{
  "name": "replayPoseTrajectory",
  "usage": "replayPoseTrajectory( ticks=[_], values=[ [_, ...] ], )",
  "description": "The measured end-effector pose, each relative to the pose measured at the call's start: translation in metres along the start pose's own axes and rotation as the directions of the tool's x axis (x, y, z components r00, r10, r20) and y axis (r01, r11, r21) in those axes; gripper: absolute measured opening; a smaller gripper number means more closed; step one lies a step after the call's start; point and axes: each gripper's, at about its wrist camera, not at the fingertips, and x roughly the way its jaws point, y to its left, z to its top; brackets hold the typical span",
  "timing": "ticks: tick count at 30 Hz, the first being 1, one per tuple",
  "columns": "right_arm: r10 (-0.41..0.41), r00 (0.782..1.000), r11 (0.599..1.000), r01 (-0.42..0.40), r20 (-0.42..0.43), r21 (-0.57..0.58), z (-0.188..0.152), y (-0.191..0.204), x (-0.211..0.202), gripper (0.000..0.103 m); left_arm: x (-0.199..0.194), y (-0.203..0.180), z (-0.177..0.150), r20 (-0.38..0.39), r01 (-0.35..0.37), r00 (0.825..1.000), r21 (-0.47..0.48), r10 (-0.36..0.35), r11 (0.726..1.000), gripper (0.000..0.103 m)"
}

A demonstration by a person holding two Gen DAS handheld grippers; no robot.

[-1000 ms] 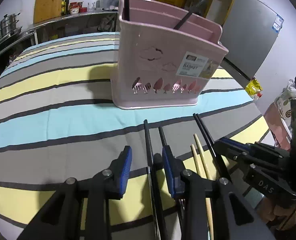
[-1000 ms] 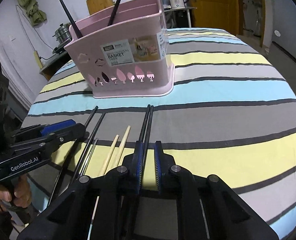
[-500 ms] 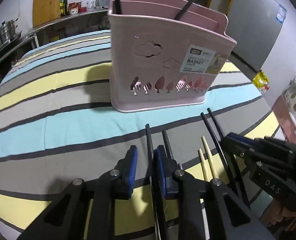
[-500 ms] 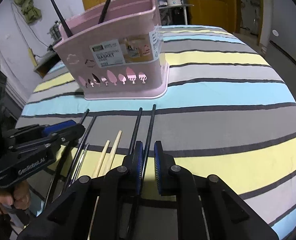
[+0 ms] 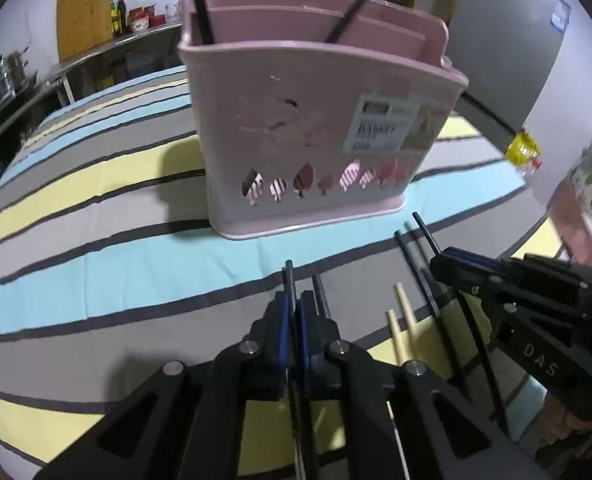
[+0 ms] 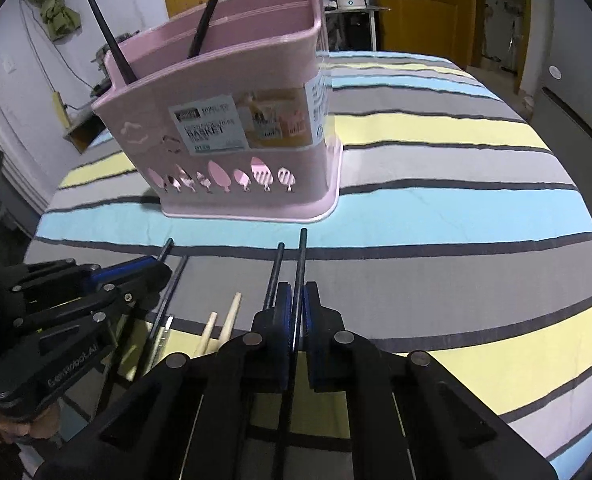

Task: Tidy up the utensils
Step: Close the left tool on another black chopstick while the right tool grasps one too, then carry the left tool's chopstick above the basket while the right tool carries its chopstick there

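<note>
1. Left: the left gripper [image 5: 292, 322] is now clenched on a black chopstick [image 5: 289, 280] whose tip pokes out ahead of the blue pads. A second earlier its jaws stood wide apart around that stick, and half a second ago they were half closed.

2. The stick's partner [image 5: 321, 294] lies just beside the pads on the striped cloth [image 5: 96, 280], still ungripped.

3. Centre: the pale wooden pair [image 5: 402, 312] and further black sticks lie untouched between the two tools, as in the earlier frames.

4. Ahead, the pink basket [image 5: 296, 120] looms larger than before in both views, so both tools have moved toward it. Two dark sticks already stand in it.

5. Right: the right gripper [image 6: 298, 320] grips its own black chopstick [image 6: 302, 256], jaws shut tight on it. They were nearly closed a second ago. The neighbouring stick [image 6: 276, 272] lies just left of the pads; its rear part is hidden, so contact cannot be told.

6. Judgement: with one stick pinched in each tool, the pick is made and the lift toward the basket's compartments comes next. Most utensils remain on the cloth, so the sorting looks at an early stage.
</note>
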Motion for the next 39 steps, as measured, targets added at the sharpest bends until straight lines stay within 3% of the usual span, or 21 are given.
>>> replayPoseTrajectory(
  ticks=[9,16,22,29,39],
  values=[
    [0.027,0.993,1.000,-0.026,0.117,-0.013,0.015,0.001,-0.062,0.005,-0.066,-0.007,0.016,0.109,0.065,0.992,0.002,-0.065,0.998,0.005],
    [0.025,0.977,1.000,-0.021,0.213,-0.020,0.031,0.001,-0.111,0.005,-0.128,-0.015,0.037,0.221,0.080,0.972,0.028,-0.084,0.996,0.005],
    [0.015,0.961,1.000,-0.009,0.275,-0.023,0.037,0.006,-0.143,0.005,-0.158,-0.016,0.048,0.281,0.072,0.957,0.037,-0.079,0.997,0.005],
    [0.008,0.954,1.000,0.000,0.299,-0.029,0.035,0.011,-0.158,0.005,-0.171,-0.018,0.043,0.292,0.070,0.953,0.045,-0.080,0.997,0.005],
    [0.007,0.953,0.999,0.006,0.304,-0.040,0.026,0.015,-0.169,0.005,-0.173,-0.017,0.031,0.251,0.079,0.964,0.035,-0.085,0.996,0.005]
  ],
)
